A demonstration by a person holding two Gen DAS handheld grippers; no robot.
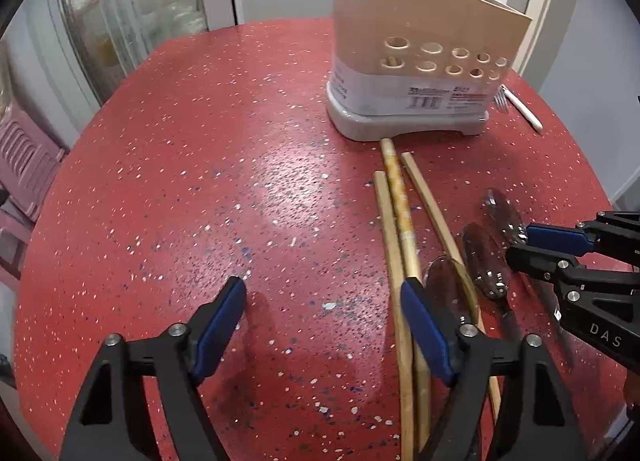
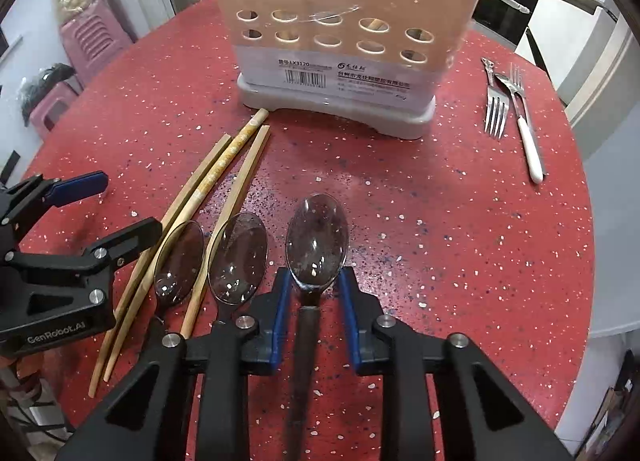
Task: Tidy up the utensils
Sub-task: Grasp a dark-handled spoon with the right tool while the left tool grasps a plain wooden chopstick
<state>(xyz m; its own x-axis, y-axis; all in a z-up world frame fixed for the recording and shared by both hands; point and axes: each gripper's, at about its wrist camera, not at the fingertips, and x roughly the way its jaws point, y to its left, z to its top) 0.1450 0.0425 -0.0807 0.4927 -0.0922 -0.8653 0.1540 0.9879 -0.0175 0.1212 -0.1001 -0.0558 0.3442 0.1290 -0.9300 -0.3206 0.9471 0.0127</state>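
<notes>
Three spoons (image 2: 240,257) lie on the red table (image 2: 440,241) before a holder (image 2: 340,29) labelled "LX3120". Right tongs (image 2: 316,301) straddle one spoon's neck, apart; left tongs (image 1: 324,325), marked "GenRobot.AI", gape.

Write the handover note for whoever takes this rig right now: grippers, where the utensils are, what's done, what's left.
Left hand-held gripper: open, low over the red table, holding nothing; chopsticks lie by its right finger.
Right hand-held gripper: open, fingers either side of the neck of the largest spoon, not closed on it.
Two smaller spoons lie just left of that one, overlapping the chopsticks.
Two forks lie right of the utensil holder.
Done: at least one wooden piece shows through the holder's holes.
Left: spoons, chopsticks and forks are all on the table, yet to go in.
</notes>
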